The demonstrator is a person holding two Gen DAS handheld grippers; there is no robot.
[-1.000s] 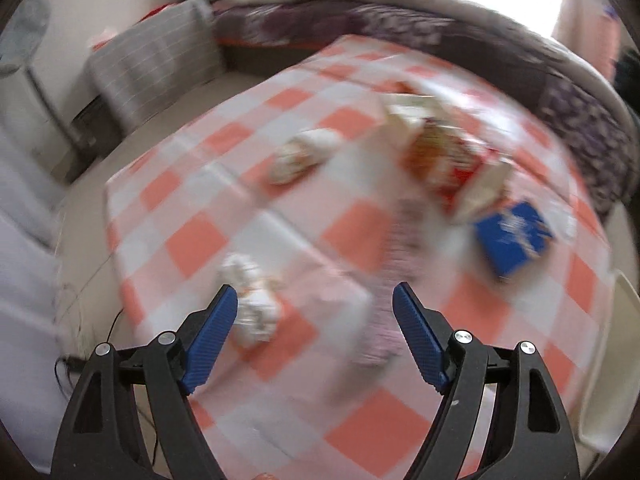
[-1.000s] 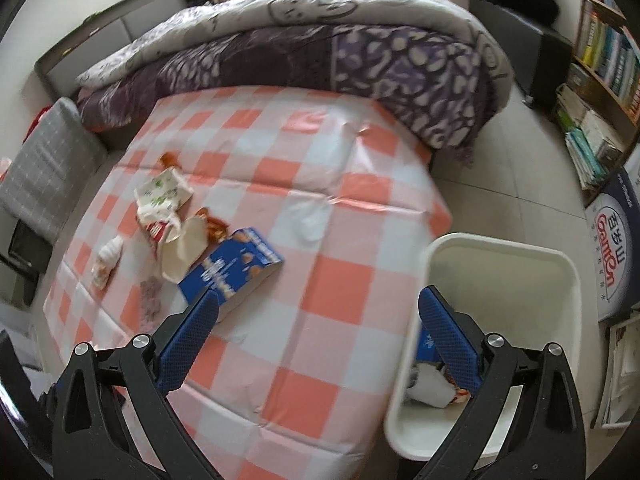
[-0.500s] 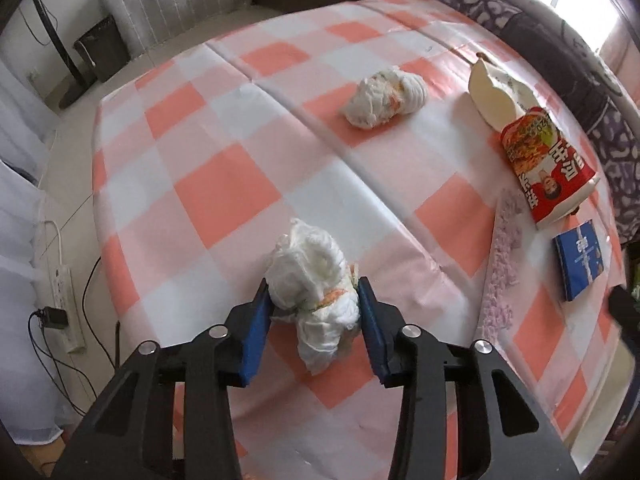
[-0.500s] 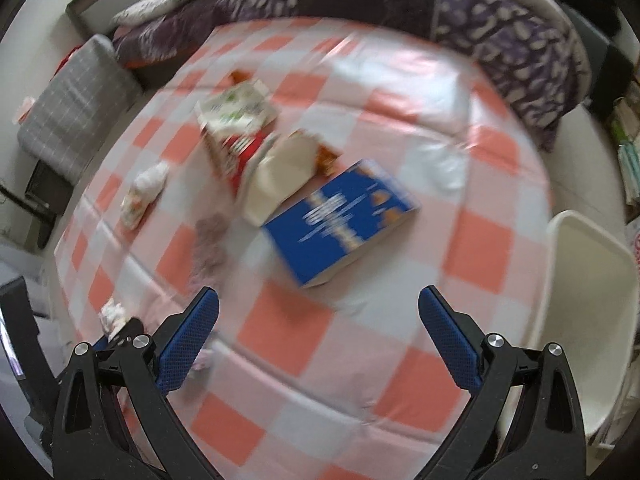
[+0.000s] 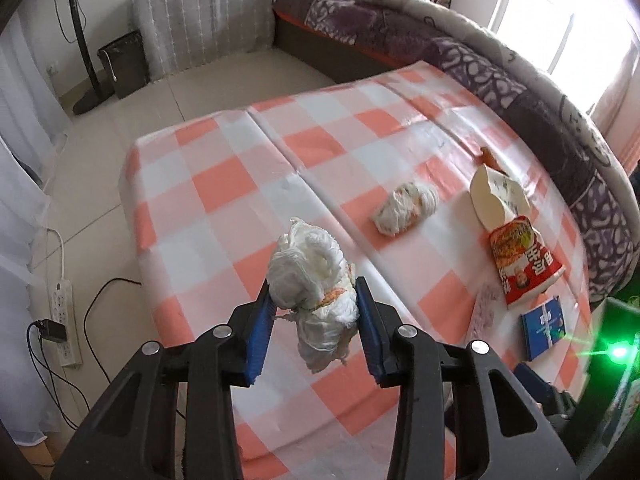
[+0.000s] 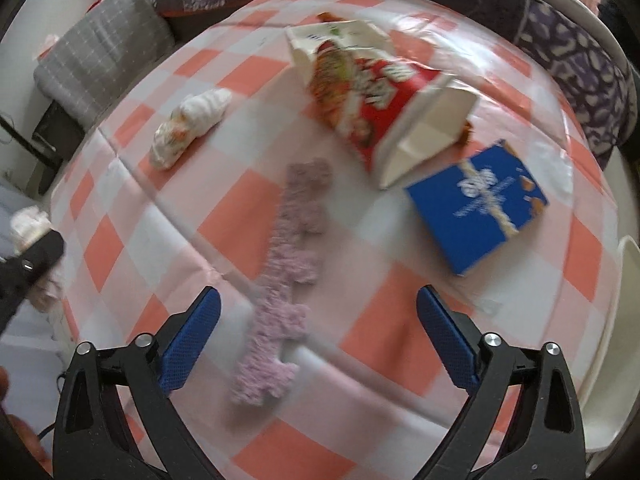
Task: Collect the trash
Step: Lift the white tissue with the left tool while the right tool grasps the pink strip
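Left gripper (image 5: 314,300) now grips tissue wad (image 5: 310,276), lifted off table (image 5: 224,184).

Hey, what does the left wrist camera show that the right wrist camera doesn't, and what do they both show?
Only the left wrist view: the left gripper shut on a crumpled tissue wad, lifted off the checked tablecloth; also a power strip on the floor.

Only the right wrist view: the right gripper open above the purple fuzzy strip, and a white bin's rim.

Both: the second tissue wad, red snack bag and blue box.
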